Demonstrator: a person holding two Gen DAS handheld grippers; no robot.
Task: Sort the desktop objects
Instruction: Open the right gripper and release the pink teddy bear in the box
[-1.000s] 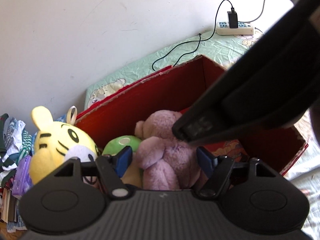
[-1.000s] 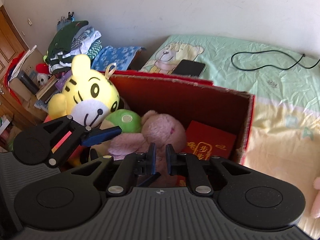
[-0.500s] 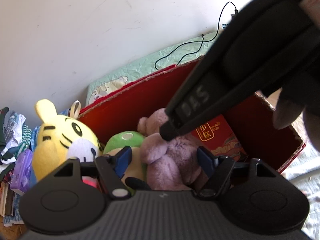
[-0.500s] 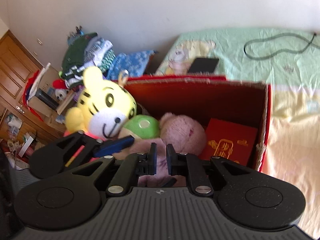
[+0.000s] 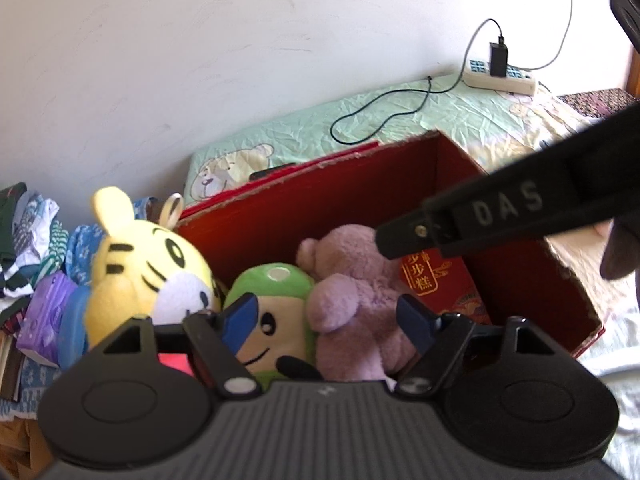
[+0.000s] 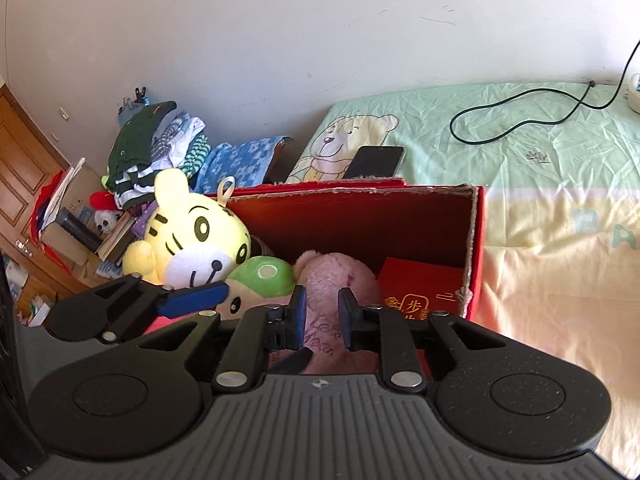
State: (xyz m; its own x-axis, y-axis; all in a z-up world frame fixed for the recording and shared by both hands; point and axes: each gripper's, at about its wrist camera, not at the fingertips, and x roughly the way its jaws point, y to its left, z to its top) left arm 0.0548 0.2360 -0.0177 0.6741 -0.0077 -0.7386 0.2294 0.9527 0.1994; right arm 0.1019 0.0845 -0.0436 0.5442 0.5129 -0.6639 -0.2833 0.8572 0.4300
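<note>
Left gripper (image 5: 328, 322): jaws opening, pink bear (image 5: 352, 304) at 12 o'clock between the fingers, unpressed.
Right gripper (image 6: 323, 316): narrow, empty.
Box (image 5: 360, 196): tiger (image 5: 148, 264) at 9 o'clock.

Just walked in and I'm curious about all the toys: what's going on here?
A person is tidying with a handheld gripper in each hand, both over a red cardboard box on the bed. The box holds a pink plush bear, a green plush, a yellow tiger plush and a red gift box. The left gripper is opening around the bear, pads not pressing it. The right gripper is shut and holds nothing.
</note>
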